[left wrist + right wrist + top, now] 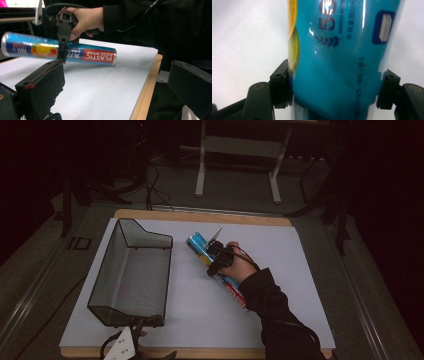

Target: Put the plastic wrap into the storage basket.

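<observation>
Roll (205, 251) clamped in right tongs (214, 258), lifted off tabletop (280, 270), right of basket (131, 270). Left tongs (112, 82) held open, empty, near edge. Grasp done; placing in basket judged left.

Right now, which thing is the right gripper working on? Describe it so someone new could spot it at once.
Start from the white sheet covering the table, then look right of the black mesh basket. There the right gripper is shut on a long plastic food wrap tube. It is the one glossy blue cylinder with a red label, lifted off the sheet in the left gripper view.
</observation>
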`<state>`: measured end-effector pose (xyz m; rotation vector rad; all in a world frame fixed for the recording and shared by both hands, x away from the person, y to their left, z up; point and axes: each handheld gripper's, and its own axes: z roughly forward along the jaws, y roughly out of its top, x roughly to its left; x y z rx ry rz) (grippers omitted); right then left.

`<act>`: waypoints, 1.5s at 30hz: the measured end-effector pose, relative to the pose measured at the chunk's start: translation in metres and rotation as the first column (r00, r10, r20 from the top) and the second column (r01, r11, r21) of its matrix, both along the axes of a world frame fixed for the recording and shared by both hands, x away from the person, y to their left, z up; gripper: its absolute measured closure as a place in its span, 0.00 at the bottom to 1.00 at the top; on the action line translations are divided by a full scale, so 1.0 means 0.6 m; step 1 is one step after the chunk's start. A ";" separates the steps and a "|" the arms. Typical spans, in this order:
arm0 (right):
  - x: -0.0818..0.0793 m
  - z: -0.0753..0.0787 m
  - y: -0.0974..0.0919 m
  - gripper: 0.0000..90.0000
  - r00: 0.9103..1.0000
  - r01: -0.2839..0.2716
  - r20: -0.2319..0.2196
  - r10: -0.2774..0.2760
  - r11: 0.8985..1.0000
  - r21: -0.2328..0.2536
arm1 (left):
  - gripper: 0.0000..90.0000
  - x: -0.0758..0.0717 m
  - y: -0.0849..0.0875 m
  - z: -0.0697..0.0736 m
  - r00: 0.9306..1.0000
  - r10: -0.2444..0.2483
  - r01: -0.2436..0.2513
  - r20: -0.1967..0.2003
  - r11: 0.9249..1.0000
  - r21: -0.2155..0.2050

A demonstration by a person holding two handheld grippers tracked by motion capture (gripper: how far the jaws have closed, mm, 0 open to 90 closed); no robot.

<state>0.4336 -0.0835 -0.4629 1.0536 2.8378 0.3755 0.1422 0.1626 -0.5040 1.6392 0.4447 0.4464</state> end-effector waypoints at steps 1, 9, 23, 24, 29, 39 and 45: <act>0.000 0.007 -0.002 0.35 1.000 -0.001 0.012 0.001 1.000 0.011 | 0.01 0.000 0.000 0.000 1.000 -0.001 0.001 0.000 1.000 0.001; -0.006 0.050 -0.011 0.35 0.997 0.014 0.076 -0.021 0.996 0.086 | 0.01 0.000 -0.001 0.000 1.000 -0.001 0.001 0.000 1.000 0.004; -0.025 0.144 -0.011 0.35 0.973 -0.004 0.223 -0.064 0.957 0.289 | 0.01 0.000 -0.001 0.000 1.000 0.000 0.000 0.001 1.000 0.004; -0.028 0.150 -0.010 0.35 0.971 -0.013 0.233 -0.060 0.954 0.300 | 0.01 0.000 -0.001 0.000 1.000 0.000 0.000 0.001 1.000 0.003; -0.045 0.178 -0.009 0.35 0.940 -0.068 0.334 -0.073 0.917 0.393 | 0.01 0.000 -0.001 0.000 1.000 0.000 0.000 0.002 1.000 0.002; -0.089 0.233 -0.011 0.35 0.856 -0.165 0.486 -0.178 0.796 0.583 | 0.01 -0.001 0.000 0.000 1.000 -0.002 0.002 0.002 1.000 -0.001; -0.122 0.270 0.004 0.35 0.812 -0.264 0.550 -0.194 0.719 0.643 | 0.01 -0.002 -0.002 0.000 1.000 -0.005 0.005 0.004 1.000 0.002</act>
